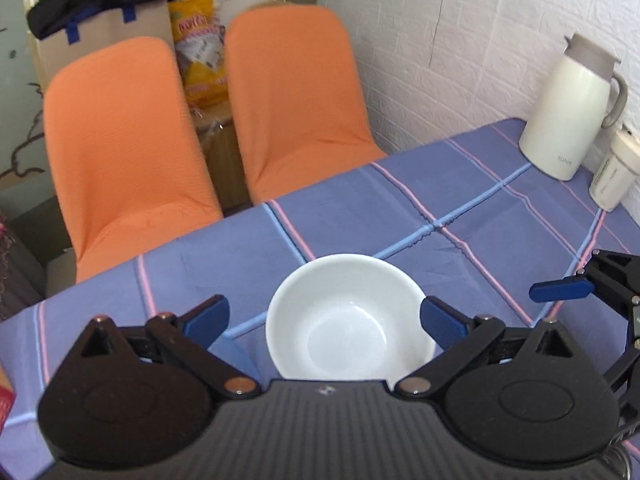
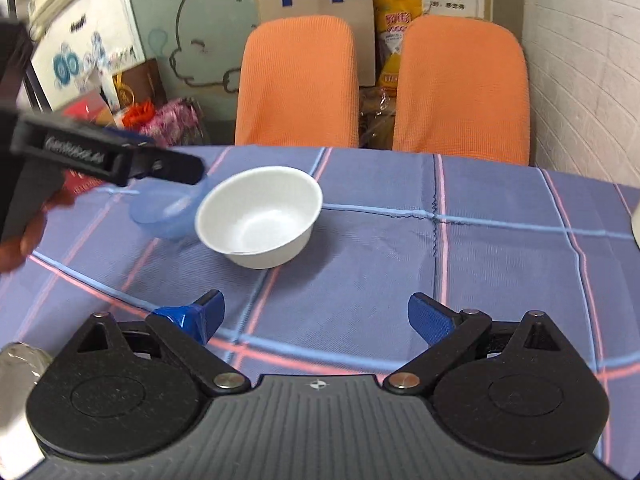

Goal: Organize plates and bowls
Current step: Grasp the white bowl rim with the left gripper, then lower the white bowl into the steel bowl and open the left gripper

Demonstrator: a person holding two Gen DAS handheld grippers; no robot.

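Right wrist only: blue bowl (image 2: pixel 166 214) beside white bowl (image 2: pixel 260 216).

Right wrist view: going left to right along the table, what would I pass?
Left gripper → blue bowl → white bowl → dark stitched seam in the tablecloth.

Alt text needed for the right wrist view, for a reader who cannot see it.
A white bowl sits upright on a blue plaid tablecloth, with a translucent blue bowl beside it under the left gripper. The right gripper is open and empty in the foreground; two orange chairs stand behind the table.
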